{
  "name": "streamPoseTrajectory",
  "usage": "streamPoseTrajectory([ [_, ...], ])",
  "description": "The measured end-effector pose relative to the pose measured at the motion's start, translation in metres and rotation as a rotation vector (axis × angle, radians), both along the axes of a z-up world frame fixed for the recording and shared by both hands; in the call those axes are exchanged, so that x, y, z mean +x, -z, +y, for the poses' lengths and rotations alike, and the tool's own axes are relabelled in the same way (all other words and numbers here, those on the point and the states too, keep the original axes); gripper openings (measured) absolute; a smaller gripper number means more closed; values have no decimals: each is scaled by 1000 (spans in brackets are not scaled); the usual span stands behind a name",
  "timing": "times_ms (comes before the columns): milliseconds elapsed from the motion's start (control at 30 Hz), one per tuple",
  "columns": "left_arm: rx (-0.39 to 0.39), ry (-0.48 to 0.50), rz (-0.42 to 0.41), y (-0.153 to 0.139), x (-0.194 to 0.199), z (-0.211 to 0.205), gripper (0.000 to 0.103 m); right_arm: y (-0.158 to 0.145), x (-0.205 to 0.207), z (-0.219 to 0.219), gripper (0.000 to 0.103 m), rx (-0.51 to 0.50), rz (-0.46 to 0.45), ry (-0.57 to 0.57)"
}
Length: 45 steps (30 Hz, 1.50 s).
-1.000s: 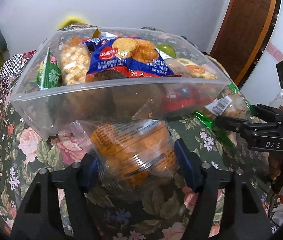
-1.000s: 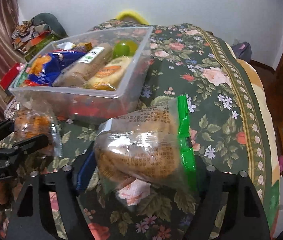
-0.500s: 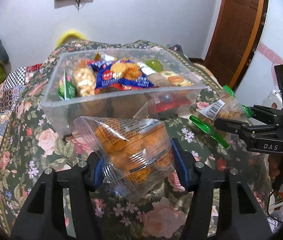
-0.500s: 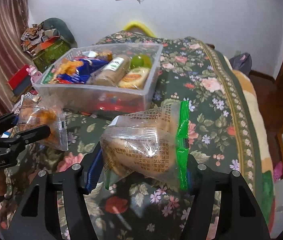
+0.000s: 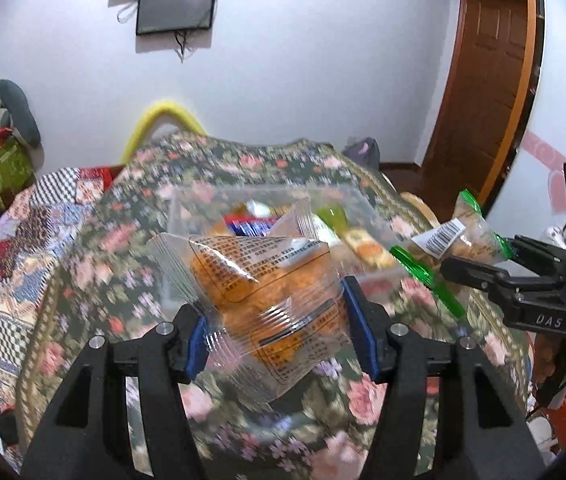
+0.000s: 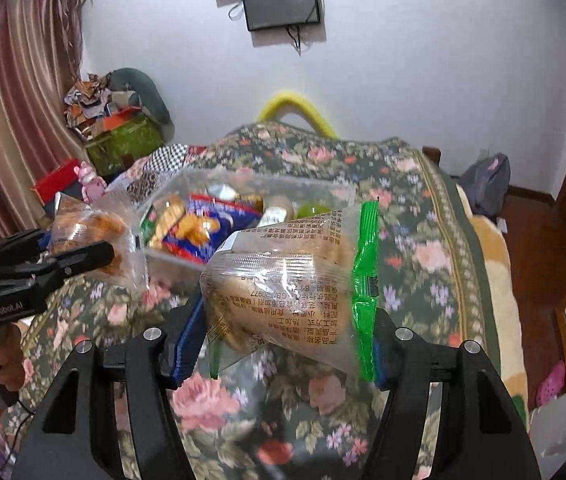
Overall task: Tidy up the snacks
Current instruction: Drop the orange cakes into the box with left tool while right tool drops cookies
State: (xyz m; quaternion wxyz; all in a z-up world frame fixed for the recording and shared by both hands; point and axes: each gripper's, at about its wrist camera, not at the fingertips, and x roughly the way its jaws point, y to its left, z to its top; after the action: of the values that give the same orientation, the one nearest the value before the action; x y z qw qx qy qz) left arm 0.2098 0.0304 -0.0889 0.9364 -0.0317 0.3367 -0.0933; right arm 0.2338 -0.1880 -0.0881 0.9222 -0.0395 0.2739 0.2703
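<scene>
The orange pastry packet (image 5: 267, 300), clamped across its middle by the left gripper (image 5: 277, 338), hangs above the floral cloth (image 5: 95, 264) short of the clear snack bin (image 5: 187, 208); it looks light, crinkly and crushable. The right gripper (image 6: 279, 344) likewise pinches a green-edged bread packet (image 6: 291, 288) by its bulging, slippery film, so mid-body holds suit both.

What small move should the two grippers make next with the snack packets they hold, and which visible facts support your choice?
Probably carry both forward over the clear bin before opening. The left gripper is clamped on an orange snack packet and the right gripper on a green-edged packet; both hang above the floral cover, short of the bin, which already holds other snacks.
</scene>
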Motion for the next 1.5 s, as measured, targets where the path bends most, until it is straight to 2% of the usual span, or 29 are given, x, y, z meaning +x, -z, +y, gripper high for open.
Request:
streamPoseTrajectory([
  [267,12,-32,-20,-13,33,14,59,-10,22,9,62,37,-6,9],
  [500,20,-57,18,-1,71,16,59,-3,54,32,62,11,21,34],
  [833,33,-76,52,16,117,10,59,8,84,55,62,36,93,13],
  [1133,7,-140,115,40,135,17,59,17,88,68,67,-61,74,48],
  [1233,9,-139,141,47,137,17,65,19,88,66,73,-77,80,41],
  [1300,22,-134,164,52,136,15,76,20,87,66,82,-91,84,46],
  [1500,38,-118,160,50,118,15,78,26,77,61,83,-118,98,23],
])
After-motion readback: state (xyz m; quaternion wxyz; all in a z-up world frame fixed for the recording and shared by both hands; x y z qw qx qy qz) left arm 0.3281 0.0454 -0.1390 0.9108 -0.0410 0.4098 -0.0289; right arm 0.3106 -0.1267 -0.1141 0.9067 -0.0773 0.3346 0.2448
